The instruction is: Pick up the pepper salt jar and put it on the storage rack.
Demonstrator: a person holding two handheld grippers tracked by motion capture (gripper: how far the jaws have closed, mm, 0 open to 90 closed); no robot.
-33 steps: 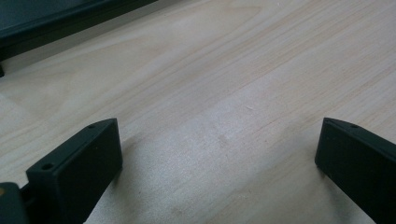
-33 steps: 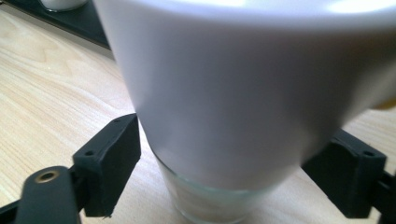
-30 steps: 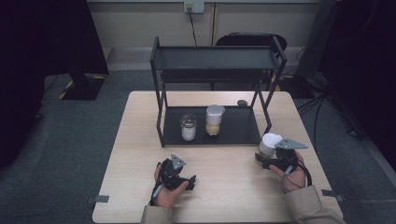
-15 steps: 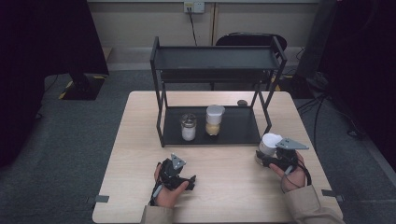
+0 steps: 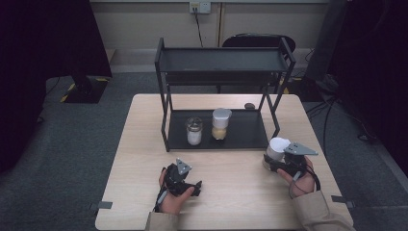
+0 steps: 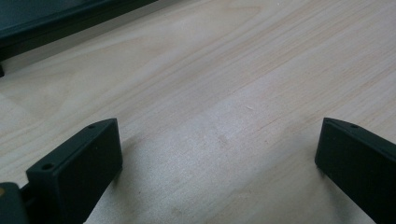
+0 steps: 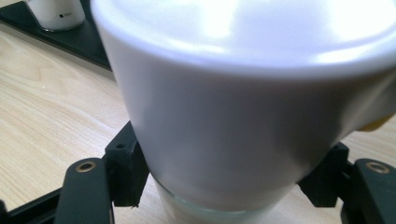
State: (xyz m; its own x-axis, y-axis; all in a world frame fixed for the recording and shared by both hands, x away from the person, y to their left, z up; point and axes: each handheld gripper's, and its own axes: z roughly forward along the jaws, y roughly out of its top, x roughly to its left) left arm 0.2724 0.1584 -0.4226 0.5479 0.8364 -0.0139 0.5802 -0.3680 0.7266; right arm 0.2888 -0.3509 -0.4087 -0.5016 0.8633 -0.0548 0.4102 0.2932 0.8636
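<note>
At the table's right, a glass jar with a tall white lid stands just in front of the black rack's corner. My right gripper grips it from the person's side; its jaws have just been closing on it. In the right gripper view the white lid looms large, and the black pads press the jar below the lid from both sides. My left gripper rests on the table at front left. Its jaws stand wide open over bare wood with nothing between them.
A black two-level rack stands at the back centre of the wooden table. On its lower tray stand a glass jar with white contents and a white-lidded jar with tan contents. A small dark object lies behind the rack.
Nothing visibly differs in the high view; both hands and the white-lidded jar stay where they were.
</note>
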